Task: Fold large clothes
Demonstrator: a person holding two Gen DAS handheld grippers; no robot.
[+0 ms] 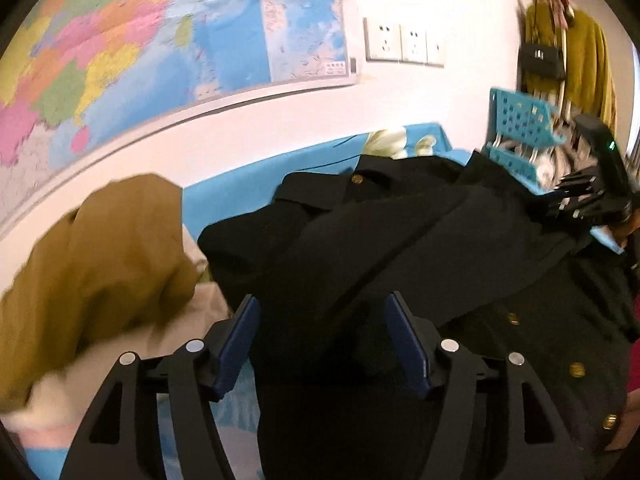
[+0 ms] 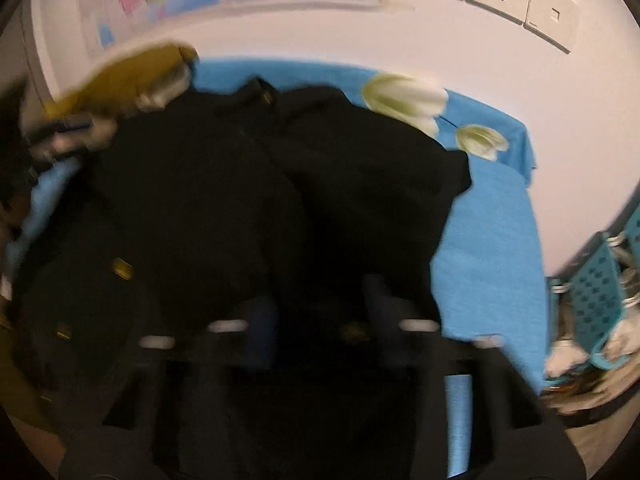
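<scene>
Two tools: we hold one in each hand, both over a black coat (image 1: 400,232).
Coat: it lies spread on a blue tabletop (image 2: 492,240) against a white wall, sleeves laid across its front, gold buttons (image 1: 576,369) along one edge.
Left tool (image 1: 322,344): its blue pads stand well apart above the dark cloth, and we see no fold pinched between them.
Right tool (image 2: 320,312): badly blurred in its own view. We see it low over the coat, and its fingers are nearly together; we cannot tell whether they pinch cloth.
Left side: a brown garment (image 1: 108,264) lies heaped beside the coat.
Far edge: white tulips (image 2: 408,98) rest on the tabletop by the collar.
Right side: a blue basket (image 2: 592,300) stands off the tabletop.
Wall: a coloured map (image 1: 140,48) and white sockets (image 1: 404,42).
</scene>
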